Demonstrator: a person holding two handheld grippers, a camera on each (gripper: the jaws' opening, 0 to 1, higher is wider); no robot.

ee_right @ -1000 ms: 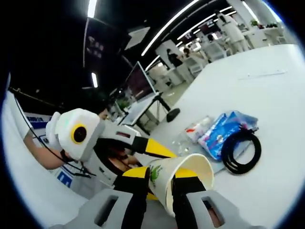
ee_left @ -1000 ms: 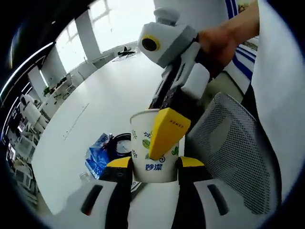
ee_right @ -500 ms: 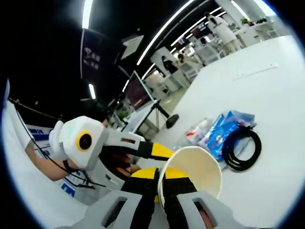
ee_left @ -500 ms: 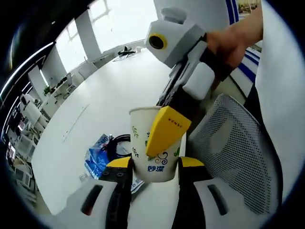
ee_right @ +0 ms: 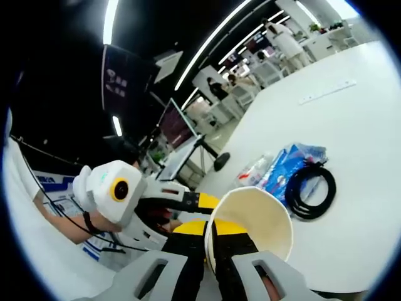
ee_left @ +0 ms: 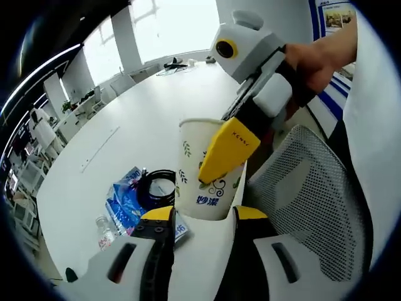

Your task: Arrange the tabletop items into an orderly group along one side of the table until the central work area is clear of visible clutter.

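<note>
The right gripper (ee_right: 210,235) has its yellow-tipped jaws nearly together, pinching the rim of a white paper cup (ee_right: 254,219). In the right gripper view the cup's open mouth faces the camera and a little upward, and its pale inside shows.

In the left gripper view the same paper cup (ee_left: 203,169) stands nearly upright, long axis close to vertical, mouth at the top and leaning slightly away. Green leaf prints and blue characters mark its side. One yellow jaw of the right gripper (ee_left: 229,150) lies against the cup's outer wall, and a person's hand (ee_left: 313,59) holds that gripper's body from the upper right.

The left gripper (ee_left: 199,216) sits just under the cup with its jaws set wide, about a cup's width apart; I cannot tell whether they touch the cup's base.

Beyond the cup, on the white table (ee_left: 144,125), lie a coiled black cable (ee_left: 156,188), a blue packet (ee_left: 125,200) beside it, and a clear plastic bottle (ee_left: 103,229) lying near the table's edge. A grey mesh chair back (ee_left: 307,188) is at the right.
</note>
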